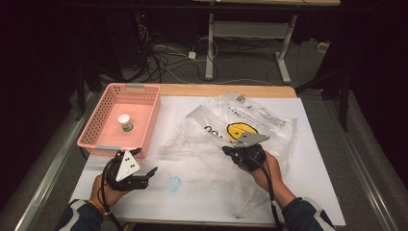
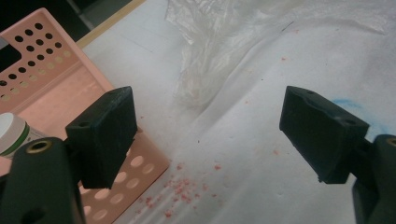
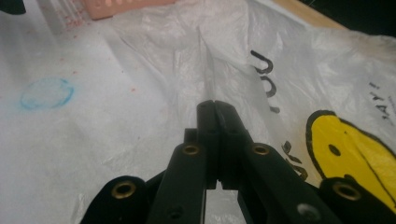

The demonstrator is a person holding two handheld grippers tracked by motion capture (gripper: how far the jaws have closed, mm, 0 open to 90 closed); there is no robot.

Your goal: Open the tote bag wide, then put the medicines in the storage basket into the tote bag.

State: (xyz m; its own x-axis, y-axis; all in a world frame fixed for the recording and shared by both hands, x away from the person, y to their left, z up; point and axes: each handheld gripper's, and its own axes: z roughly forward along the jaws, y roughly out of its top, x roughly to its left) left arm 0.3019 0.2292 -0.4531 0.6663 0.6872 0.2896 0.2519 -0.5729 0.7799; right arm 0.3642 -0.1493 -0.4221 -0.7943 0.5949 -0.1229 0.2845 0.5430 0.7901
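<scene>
Right tongs (image 3: 215, 105) clench a fold of the plastic bag (image 1: 250, 126), which lies lengthwise toward the far-right corner; left tongs (image 2: 210, 135) released

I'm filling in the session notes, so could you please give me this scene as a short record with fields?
surface: white table
plastic bag: clear plastic bag with a yellow smiley print, crumpled, lying on the table
right gripper: right gripper, jaws shut on a fold of the bag
left gripper: left gripper, jaws open, nothing between them, beside the basket
basket: pink basket at the table's left, holding a small white jar
marks: blue ring drawn on the table
</scene>
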